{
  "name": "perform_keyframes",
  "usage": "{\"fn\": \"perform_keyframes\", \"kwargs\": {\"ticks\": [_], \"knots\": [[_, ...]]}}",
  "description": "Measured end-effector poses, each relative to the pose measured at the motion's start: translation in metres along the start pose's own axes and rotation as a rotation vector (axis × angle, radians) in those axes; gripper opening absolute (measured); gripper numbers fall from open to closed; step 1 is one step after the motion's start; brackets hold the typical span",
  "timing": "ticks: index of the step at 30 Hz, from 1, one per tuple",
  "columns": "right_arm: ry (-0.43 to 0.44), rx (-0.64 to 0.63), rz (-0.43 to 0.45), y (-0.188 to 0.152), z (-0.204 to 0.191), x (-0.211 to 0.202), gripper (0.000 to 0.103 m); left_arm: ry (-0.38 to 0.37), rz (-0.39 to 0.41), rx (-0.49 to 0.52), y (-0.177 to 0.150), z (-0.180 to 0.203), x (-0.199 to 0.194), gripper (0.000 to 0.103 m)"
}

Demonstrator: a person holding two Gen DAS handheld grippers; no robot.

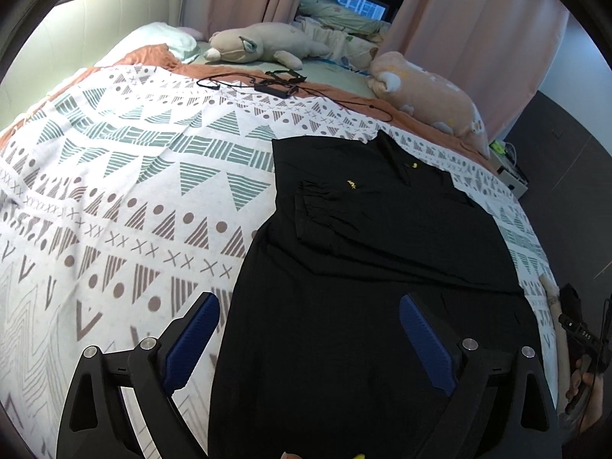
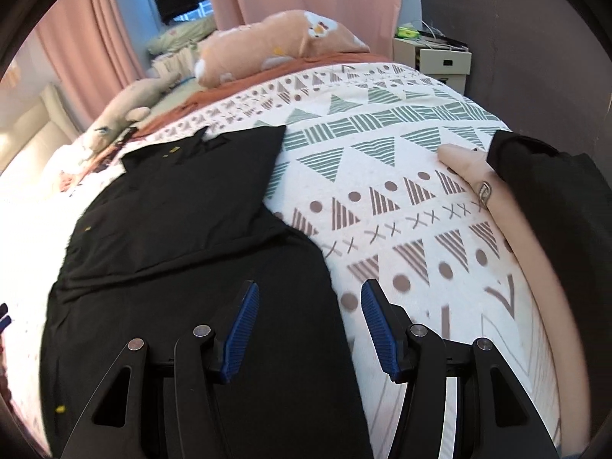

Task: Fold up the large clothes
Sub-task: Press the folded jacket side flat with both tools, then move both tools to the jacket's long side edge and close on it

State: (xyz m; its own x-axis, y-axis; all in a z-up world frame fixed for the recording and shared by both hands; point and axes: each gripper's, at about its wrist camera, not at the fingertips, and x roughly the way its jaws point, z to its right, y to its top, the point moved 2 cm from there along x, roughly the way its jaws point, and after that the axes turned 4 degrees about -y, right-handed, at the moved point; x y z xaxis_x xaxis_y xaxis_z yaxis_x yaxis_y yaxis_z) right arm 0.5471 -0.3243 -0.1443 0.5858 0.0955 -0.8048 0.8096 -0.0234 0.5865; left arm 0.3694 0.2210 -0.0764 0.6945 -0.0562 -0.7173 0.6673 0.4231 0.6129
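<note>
The black garment [image 1: 367,252] lies flat on the patterned bedspread [image 1: 126,191], towards the right half of the bed in the left wrist view. Its sides are folded inward over the body, and a sleeve cuff [image 1: 317,191] rests on the chest panel beside a small yellow logo [image 1: 352,184]. The collar [image 1: 394,153] points to the far end of the bed.

The left gripper [image 1: 310,329] hovers over the near part of the garment. Its jaws are spread wide and hold nothing. The left blue pad [image 1: 195,340] sits above the bedspread just beside the garment's left edge; the right blue pad [image 1: 426,340] sits above the black fabric.

The right gripper [image 2: 310,329] is positioned at the garment's near right edge. Its jaws are spread and empty. The left pad is over black fabric; the right pad is over bedspread. In this view the garment [image 2: 183,229] occupies the left half of the bed.

At the far end lie a beige plush toy [image 1: 264,44], a peach pillow [image 1: 428,95] and a black cable with adapter [image 1: 275,86]. Pink curtains [image 1: 470,26] hang beyond. A white storage box [image 2: 440,61] stands at the far right.
</note>
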Motion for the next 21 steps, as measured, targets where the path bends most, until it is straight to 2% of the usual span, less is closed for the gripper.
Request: {"fn": "perform_keyframes", "kwargs": {"ticks": [7,11,21], "knots": [[0.011,-0.016,0.008,-0.036,0.011,-0.035,0.062,-0.029,0.004,0.004,-0.033,-0.01,-0.04,0.101],[0.027,0.018,-0.004,-0.057,0.023,-0.047,0.067,-0.017,0.006,0.004,-0.054,-0.02,-0.06,0.101],[0.06,0.056,-0.018,-0.112,0.049,-0.076,0.067,0.011,0.002,0.053,-0.112,-0.035,-0.098,0.1]]}}
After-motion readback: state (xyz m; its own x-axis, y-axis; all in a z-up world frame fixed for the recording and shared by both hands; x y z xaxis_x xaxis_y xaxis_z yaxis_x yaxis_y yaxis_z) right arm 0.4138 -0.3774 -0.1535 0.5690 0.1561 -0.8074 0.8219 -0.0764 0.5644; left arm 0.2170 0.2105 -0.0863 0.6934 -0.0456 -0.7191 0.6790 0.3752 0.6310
